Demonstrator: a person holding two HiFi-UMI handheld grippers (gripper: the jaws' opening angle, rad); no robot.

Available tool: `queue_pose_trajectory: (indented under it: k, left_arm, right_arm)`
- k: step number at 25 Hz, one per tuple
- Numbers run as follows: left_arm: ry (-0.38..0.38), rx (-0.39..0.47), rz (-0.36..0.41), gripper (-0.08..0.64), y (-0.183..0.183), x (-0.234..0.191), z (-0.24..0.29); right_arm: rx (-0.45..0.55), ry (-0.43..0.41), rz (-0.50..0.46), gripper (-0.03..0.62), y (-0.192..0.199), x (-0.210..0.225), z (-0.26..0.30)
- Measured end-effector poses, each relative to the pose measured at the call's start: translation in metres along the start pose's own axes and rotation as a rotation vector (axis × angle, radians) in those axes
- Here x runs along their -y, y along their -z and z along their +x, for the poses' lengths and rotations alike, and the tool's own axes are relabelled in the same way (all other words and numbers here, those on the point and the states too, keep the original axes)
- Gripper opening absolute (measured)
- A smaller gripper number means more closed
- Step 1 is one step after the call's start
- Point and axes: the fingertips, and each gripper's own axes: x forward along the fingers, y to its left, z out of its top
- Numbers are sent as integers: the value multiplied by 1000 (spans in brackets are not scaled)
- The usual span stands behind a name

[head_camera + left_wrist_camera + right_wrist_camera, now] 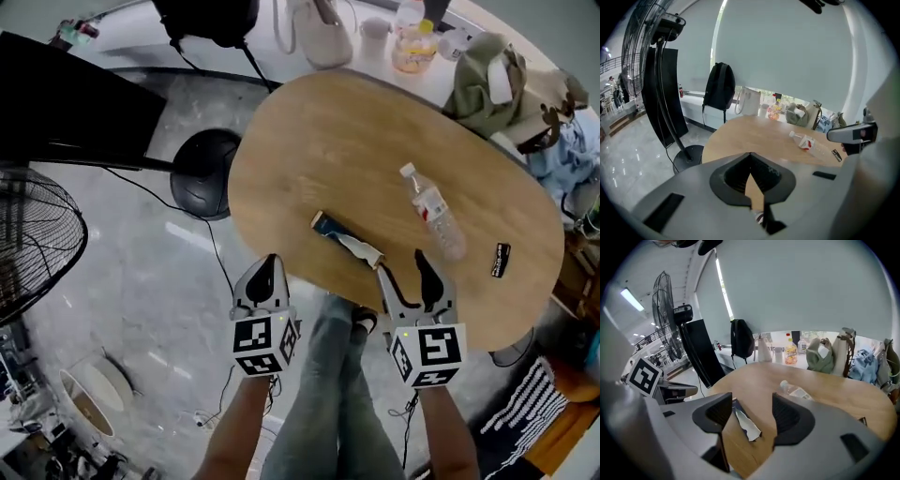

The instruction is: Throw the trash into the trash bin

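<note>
**Head view.** The oval wooden worktop point(319, 141) carries the trash. A torn wrapper point(345, 241) lies flat close to the near edge. A clear plastic bottle point(433, 211) lies on its side to the right of the wrapper, apart from it. A small black packet point(501, 260) lies further right, near the rim. I hold my left tool point(269, 265) over the floor, just off the near edge of the worktop, with its jaws together. I hold my right tool point(403, 267) over the near edge with its jaws apart. The white torn end of the wrapper is just beside the left jaw of this tool.

**Left gripper view.** The two jaws meet at their tips and nothing is held between them. Beyond them are the worktop and the bottle. A black backpack point(719, 89) stands behind the far edge. A fan on a black stand point(665, 93) rises at the left.

**Right gripper view.** The jaws stand well apart. The wrapper lies on the worktop in the gap between them, nearer the left jaw, and neither jaw clamps it. The bottle lies beyond the jaws, toward the middle of the worktop. Bags point(820, 355) stand along the far edge.
</note>
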Motion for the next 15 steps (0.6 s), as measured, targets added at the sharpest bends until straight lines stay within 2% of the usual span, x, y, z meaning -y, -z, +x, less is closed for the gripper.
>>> queue_pose_trajectory:
  k: [7,15]
  left_arm:
    - [-17,-65,-32,11,59,-13,12]
    - [-30,-93,-44,11,80,-35,34]
  right_arm:
    - [-97,-112,-174,272,50,-19,42]
    - [-235,-230,-291,273,95,-31,86]
